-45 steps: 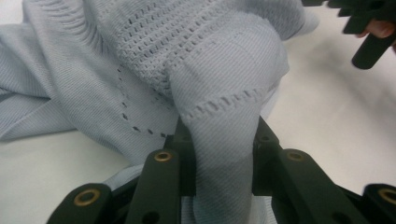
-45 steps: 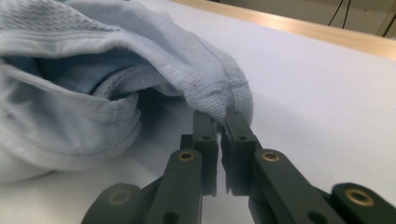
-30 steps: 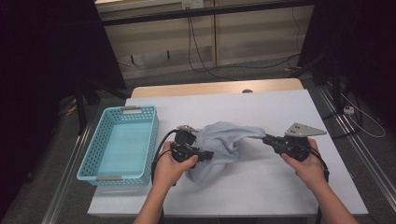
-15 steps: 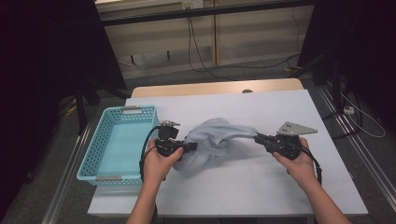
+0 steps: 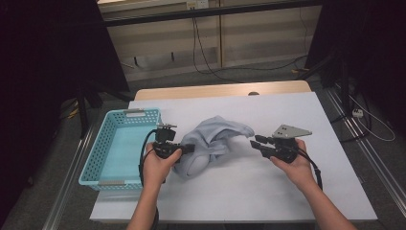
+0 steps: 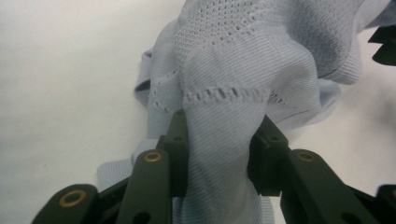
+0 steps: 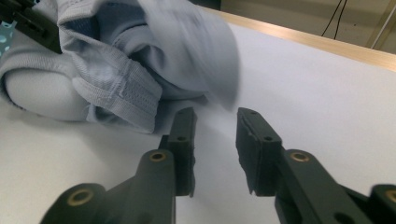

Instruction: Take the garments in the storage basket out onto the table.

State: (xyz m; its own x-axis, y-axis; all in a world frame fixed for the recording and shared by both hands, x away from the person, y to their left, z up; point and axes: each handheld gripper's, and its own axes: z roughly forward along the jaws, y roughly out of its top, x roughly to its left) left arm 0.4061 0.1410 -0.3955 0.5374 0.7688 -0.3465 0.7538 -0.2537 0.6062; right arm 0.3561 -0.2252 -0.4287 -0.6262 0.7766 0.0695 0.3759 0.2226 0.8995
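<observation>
A pale blue-grey knitted garment (image 5: 215, 139) lies bunched in the middle of the white table (image 5: 287, 191). My left gripper (image 5: 191, 148) is at the garment's left side, beside the basket. In the left gripper view a thick fold of the garment (image 6: 233, 70) sits pinched between its pads (image 6: 180, 140); its jaws have just been opening a little, with the fold still between them. My right gripper (image 5: 253, 143) stands just right of the garment. Its jaws have just been opening and nothing is between them (image 7: 215, 114). The garment's edge (image 7: 205, 56) hangs blurred just beyond them.
A light blue plastic basket (image 5: 95, 148) stands at the table's left, close to my left hand. The wooden far edge of the table (image 5: 215, 90) lies behind the garment. White tabletop stretches to the right and front of my right hand.
My left hand has carried its end of the garment leftward toward the basket. My right gripper moved left, opened and let go; the stretched garment has slumped into a heap.
</observation>
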